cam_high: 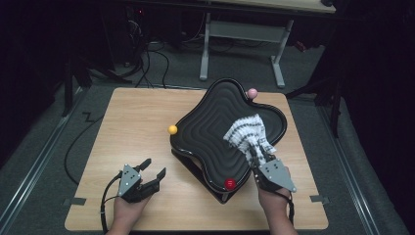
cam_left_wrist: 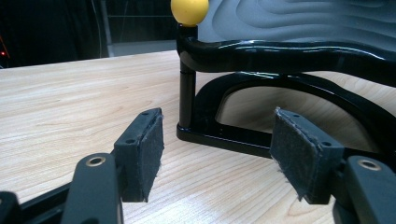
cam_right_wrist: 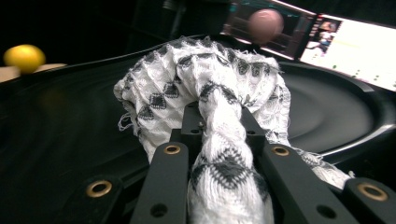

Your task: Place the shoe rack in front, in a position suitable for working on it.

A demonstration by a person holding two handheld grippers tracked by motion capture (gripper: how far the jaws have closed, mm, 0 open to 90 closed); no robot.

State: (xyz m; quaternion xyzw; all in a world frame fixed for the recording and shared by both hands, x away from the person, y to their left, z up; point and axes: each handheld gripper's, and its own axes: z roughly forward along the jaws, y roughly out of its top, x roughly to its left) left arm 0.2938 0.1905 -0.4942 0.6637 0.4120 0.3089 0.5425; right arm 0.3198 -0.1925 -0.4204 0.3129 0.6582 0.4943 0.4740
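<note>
My right gripper (cam_high: 260,157), fingers clamped on the bunched cloth (cam_high: 247,131), rests it on the black tray (cam_high: 210,127), its length running away from me toward the pink knob (cam_high: 252,93); left gripper (cam_high: 152,170) fingers apart, farther off.

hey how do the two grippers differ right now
The right gripper is shut on the cloth, while the left gripper is open with nothing between its jaws. The right gripper reaches over the black tray, while the left gripper sits by the bare table beside the tray. Both are black, hand-held, two-jawed, and point away from the person.
</note>
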